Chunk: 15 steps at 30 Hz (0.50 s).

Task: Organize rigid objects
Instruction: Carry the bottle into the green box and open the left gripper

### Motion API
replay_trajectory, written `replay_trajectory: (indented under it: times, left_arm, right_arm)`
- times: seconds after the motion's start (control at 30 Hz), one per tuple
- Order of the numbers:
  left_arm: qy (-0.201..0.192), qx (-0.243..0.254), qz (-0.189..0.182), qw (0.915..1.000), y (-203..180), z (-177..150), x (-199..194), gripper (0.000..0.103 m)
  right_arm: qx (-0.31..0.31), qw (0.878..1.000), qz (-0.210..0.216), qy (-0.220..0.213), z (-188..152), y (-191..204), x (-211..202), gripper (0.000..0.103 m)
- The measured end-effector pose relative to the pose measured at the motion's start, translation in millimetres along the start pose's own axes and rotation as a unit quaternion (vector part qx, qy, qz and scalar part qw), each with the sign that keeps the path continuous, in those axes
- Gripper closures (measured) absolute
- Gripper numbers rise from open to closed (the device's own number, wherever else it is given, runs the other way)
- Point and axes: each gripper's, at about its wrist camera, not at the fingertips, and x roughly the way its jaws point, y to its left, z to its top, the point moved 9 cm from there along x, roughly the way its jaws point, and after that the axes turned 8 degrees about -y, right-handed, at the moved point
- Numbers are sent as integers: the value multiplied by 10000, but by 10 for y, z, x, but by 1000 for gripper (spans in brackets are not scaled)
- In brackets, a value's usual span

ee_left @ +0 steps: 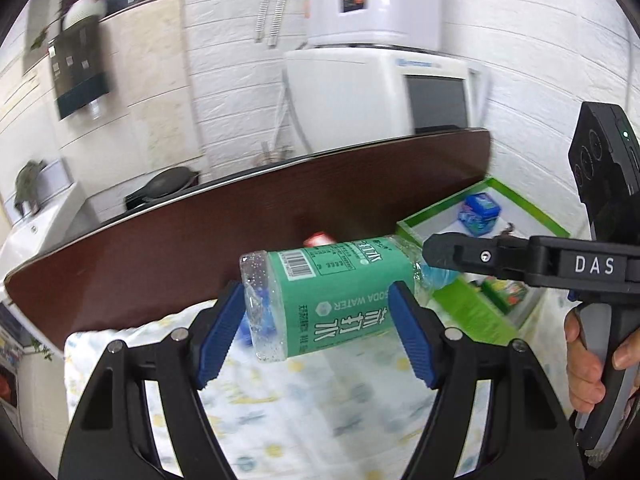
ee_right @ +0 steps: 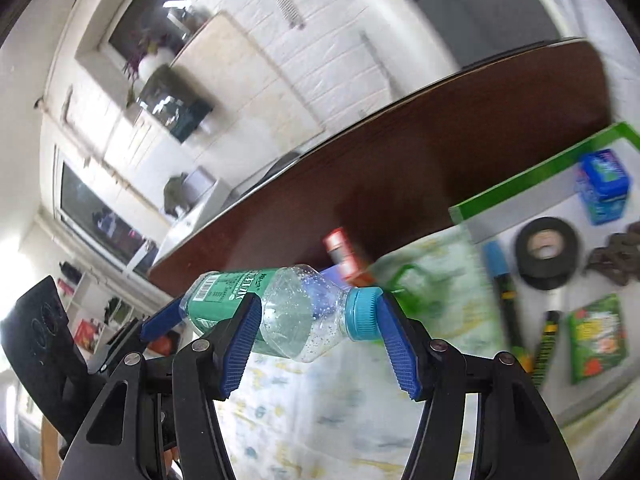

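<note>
we see bright, even indoor light, strong fisheye bending with dark corners, and motion blur smearing the green tray (ee_right: 532, 184).

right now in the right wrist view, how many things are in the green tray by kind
blue box: 1
roll of black tape: 1
marker pens: 2
green packet: 1
dark clump, too blurred to name: 1
total in the green tray: 6
The soda water bottle is not in it.

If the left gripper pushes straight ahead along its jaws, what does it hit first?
The soda water bottle, lying crosswise between the left gripper's pads. Whether they already touch it is unclear. The right gripper straddles its capped end.
</note>
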Motion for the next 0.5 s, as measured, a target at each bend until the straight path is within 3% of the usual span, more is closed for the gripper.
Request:
replay_trajectory:
  times: [0.27, 0.5]
  left_arm:
    - [188, 456, -653, 9966, -1136, 209, 464, 31]
    - [414, 677, -936, 9924, -1715, 220, 778, 31]
  right_arm:
    - [139, 9955, -822, -452, 344, -947, -642, 40]
    - [496, 9896, -1251, -515, 485, -1671, -814, 40]
